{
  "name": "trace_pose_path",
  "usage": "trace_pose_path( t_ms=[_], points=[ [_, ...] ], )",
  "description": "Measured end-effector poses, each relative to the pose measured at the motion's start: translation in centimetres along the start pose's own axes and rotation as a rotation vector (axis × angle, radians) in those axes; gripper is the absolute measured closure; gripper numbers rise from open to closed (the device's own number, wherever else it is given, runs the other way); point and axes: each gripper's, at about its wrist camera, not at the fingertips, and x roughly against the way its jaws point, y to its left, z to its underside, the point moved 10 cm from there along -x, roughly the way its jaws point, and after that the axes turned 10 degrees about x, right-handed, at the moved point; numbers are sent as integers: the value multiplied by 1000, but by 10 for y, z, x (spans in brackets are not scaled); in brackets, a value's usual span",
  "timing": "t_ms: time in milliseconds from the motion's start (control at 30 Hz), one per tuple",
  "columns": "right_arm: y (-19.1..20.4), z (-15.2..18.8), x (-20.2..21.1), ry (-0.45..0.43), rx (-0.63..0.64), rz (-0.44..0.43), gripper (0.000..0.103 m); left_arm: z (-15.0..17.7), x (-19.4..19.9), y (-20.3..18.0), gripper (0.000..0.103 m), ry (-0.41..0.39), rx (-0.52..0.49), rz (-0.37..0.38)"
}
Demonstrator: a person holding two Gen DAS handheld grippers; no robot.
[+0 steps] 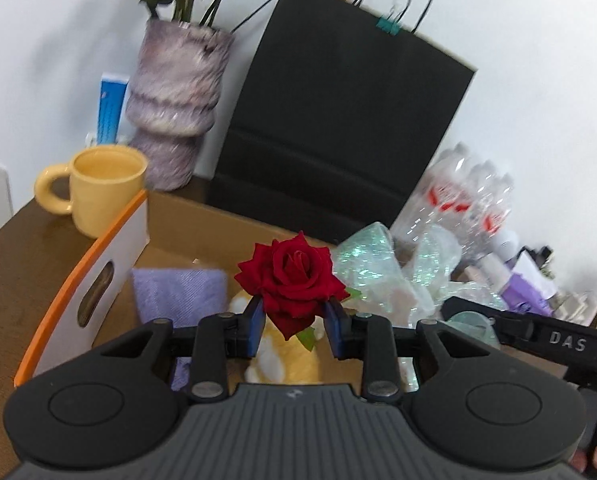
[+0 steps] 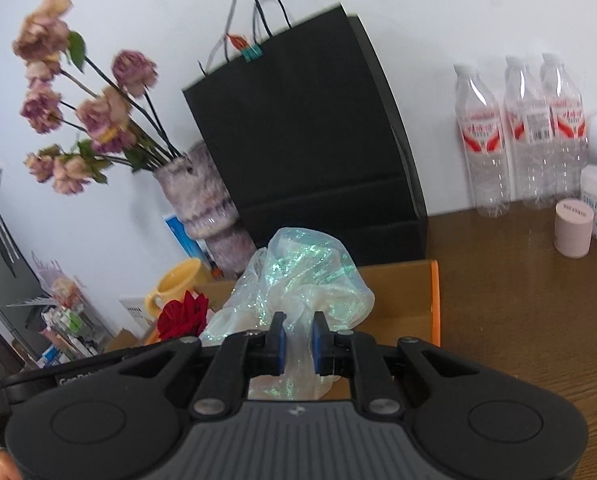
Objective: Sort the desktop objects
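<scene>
Two claws hold things over an open cardboard box [image 1: 202,216]: the left claw [image 1: 294,324] is clamped on a red rose [image 1: 292,280], bloom facing up and away, stem running down between the pads, while the right claw [image 2: 298,338] is pinched tight on iridescent film [image 2: 298,280] that billows up ahead of it. Inside the box lie a lilac cloth [image 1: 178,292] and something yellow. A yellow mug [image 1: 98,188], vase [image 1: 178,108] and black bag [image 1: 338,120] crowd the far edge, leaving bare worktop [image 2: 518,300] to the right.
</scene>
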Motion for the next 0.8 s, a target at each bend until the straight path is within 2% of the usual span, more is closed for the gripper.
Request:
trace_pose_path(
  t_ms=[333, 800],
  points=[
    [-10, 15, -18, 56, -20, 24, 91, 10, -15, 11, 71, 44, -9, -61],
    [-14, 26, -30, 103, -22, 33, 89, 15, -27, 20, 70, 76, -10, -106]
  ],
)
